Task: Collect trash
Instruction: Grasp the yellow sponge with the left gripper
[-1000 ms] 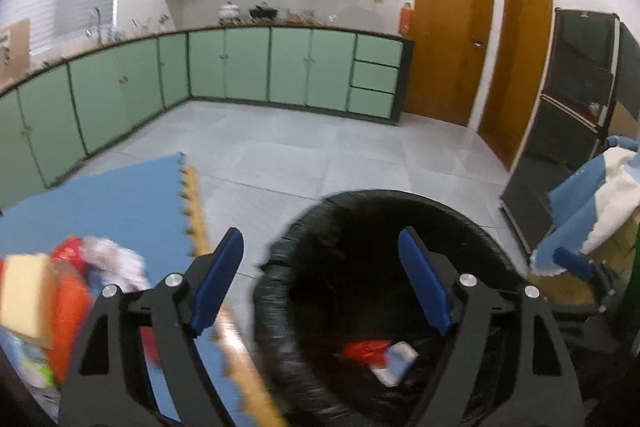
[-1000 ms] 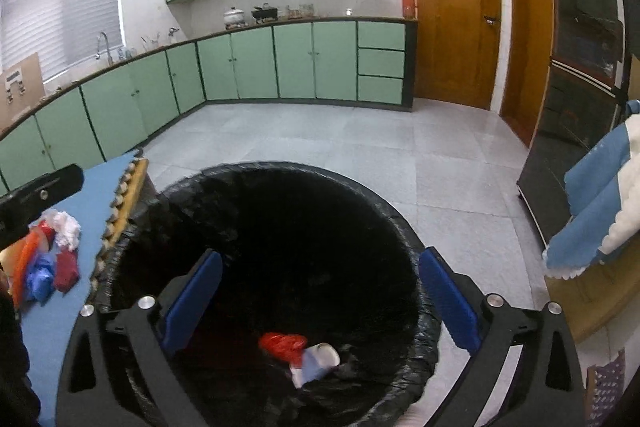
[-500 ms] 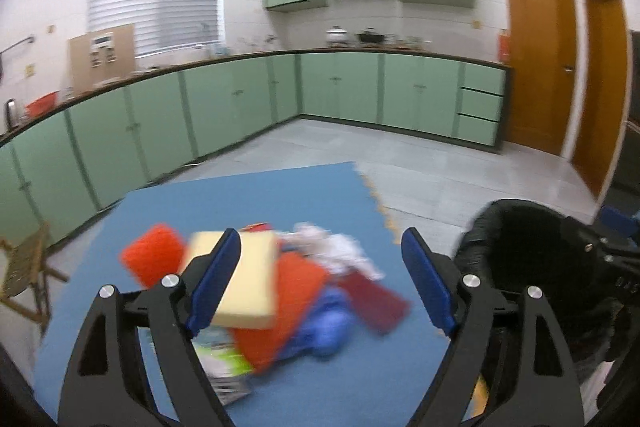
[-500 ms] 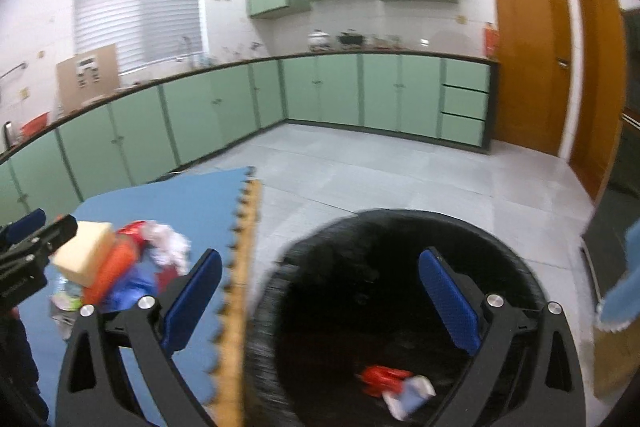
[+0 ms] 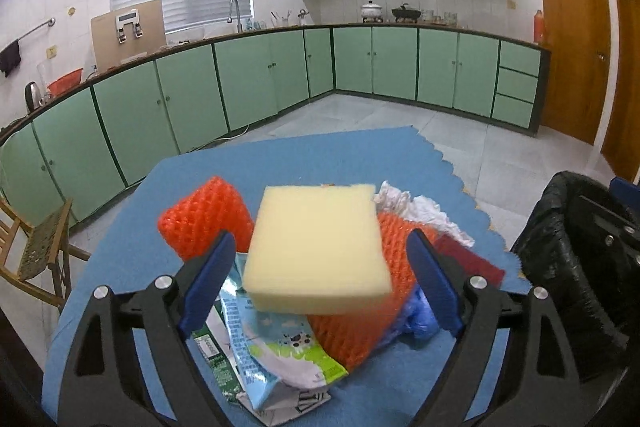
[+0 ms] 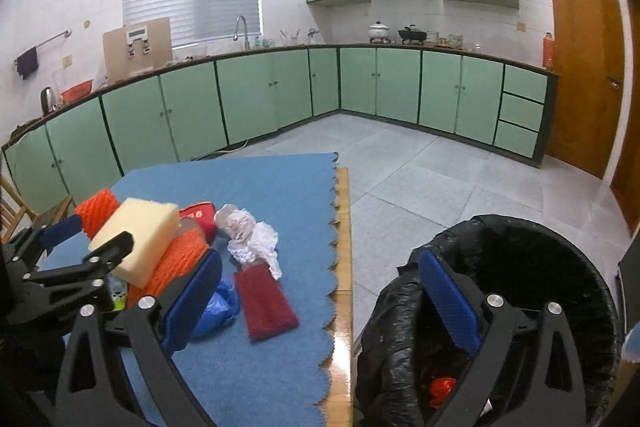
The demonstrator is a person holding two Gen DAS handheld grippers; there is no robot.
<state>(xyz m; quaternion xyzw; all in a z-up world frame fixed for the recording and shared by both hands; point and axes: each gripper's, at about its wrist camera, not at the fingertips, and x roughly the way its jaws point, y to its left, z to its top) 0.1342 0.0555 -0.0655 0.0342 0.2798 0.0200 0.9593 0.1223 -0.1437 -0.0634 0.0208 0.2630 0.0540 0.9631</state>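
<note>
Yellow sponge (image 5: pixel 316 247) hiding trash pile beneath, left gripper (image 5: pixel 320 287) spread, empty

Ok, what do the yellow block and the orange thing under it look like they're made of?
The yellow block looks like soft matte foam sponge: fine-pored faces, rounded edges. The orange piece looks like foam netting, a raised diamond mesh; probably fruit-wrap plastic, though I can't be sure.
</note>
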